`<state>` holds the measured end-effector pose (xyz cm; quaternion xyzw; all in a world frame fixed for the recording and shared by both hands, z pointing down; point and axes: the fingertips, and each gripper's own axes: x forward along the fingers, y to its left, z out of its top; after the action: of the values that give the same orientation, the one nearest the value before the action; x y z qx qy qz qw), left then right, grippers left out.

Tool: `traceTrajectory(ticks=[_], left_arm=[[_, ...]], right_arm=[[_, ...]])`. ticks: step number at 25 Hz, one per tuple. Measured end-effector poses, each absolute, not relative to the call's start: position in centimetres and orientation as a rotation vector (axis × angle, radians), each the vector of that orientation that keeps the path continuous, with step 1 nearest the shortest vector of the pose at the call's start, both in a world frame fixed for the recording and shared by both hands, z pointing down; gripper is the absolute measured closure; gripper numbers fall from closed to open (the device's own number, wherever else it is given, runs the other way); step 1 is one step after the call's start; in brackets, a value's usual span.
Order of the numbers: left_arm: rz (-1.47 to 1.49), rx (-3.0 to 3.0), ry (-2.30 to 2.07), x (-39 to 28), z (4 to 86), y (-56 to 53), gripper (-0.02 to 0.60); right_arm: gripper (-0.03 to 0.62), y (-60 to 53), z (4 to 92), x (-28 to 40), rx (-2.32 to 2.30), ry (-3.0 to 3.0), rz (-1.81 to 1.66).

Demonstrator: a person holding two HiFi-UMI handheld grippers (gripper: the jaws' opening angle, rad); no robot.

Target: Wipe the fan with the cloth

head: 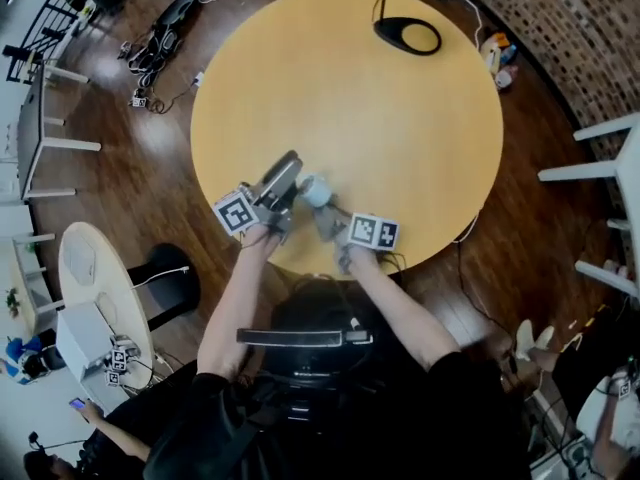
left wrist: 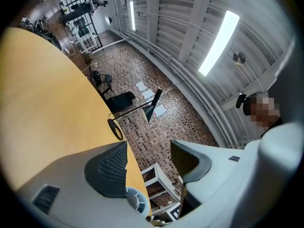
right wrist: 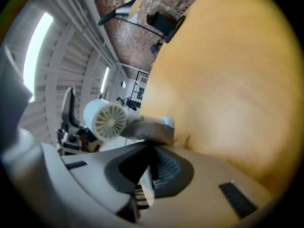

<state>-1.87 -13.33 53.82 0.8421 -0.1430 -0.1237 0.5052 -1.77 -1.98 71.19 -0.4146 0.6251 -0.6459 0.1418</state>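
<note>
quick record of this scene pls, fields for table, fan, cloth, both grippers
table: round, yellow
fan: small, white, by the table's near edge
cloth: grey, seems to lie against the fan
left gripper: open, nothing between its jaws
right gripper: shut on the cloth
black stand: far side of the table

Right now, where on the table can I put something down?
The middle of the table is bare, from the ring stand at the far edge to the fan. The near edge is crowded: left tongs, right tongs with the cloth, and the fan.
</note>
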Motion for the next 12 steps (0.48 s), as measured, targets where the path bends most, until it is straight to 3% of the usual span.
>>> traceTrajectory(ticks=[8, 12], left_arm=[[-0.34, 1.974, -0.359, -2.2, 53.9, -13.8, 0.321], [-0.34, 1.978, -0.381, -2.3, 53.9, -13.7, 0.321]], right_arm=[[0.566, -4.5, 68.8, -5.1, -1.184, 2.094, -1.586], [0.567, -4.9, 72.8, -5.4, -1.355, 2.056, -1.763]])
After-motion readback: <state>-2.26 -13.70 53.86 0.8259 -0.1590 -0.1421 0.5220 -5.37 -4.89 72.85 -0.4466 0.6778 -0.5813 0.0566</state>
